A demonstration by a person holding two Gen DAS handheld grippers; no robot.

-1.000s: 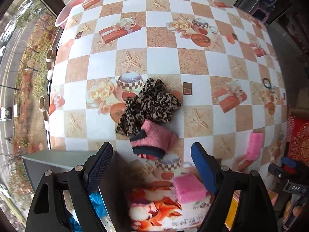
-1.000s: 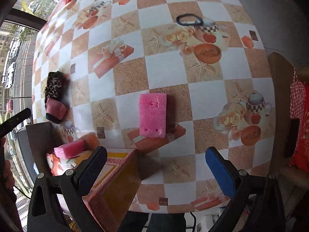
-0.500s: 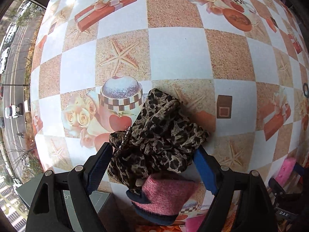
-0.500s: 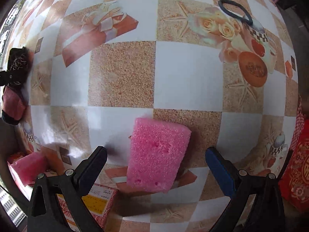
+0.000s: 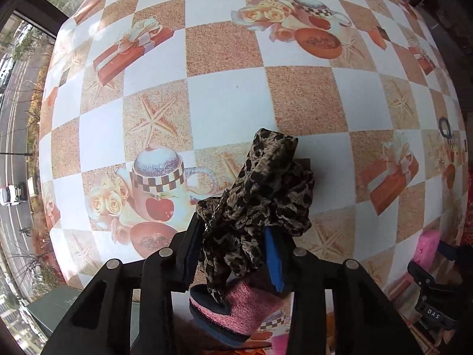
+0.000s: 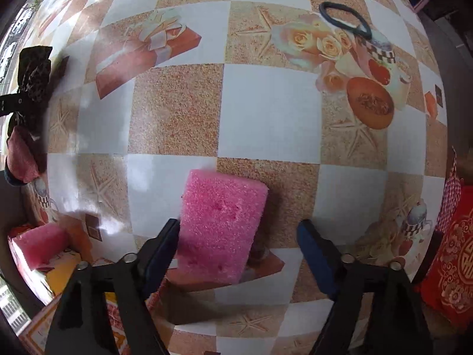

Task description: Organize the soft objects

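Through the left wrist camera we see a crumpled leopard-print cloth [image 5: 260,195], thin and gauzy, bunched into folds and rising above the table. Our left gripper [image 5: 233,251] is clamped on its lower part, the black finger on one side and the blue-padded finger [image 5: 273,263] on the other pressing into the fabric. Just below hangs or lies a fuzzy pink sock [image 5: 236,307] with a dark navy cuff, knitted and nubby; we cannot tell whether it touches the cloth. The table [image 5: 230,103] wears a glossy oilcloth in white and sandy squares, printed with starfish, teapots, roses and gift boxes. At the left edge a window [image 5: 17,148] looks down on a street with cars.

Through the right wrist camera we see a pink sponge [image 6: 220,230], a rectangular foam block with a coarse, pitted surface, lying on the same checked cloth. Our right gripper [image 6: 239,245] stands wide; the sponge sits between the fingers, its left side touching the black finger [image 6: 165,245] while the blue pad stays apart from it. A black hair tie [image 6: 344,19], a thin loop, lies far off on the printed roses. A second pink sponge [image 6: 40,244] rests on a printed cardboard box [image 6: 62,278] at the lower left. Red embroidered fabric [image 6: 452,266] fills the right edge.
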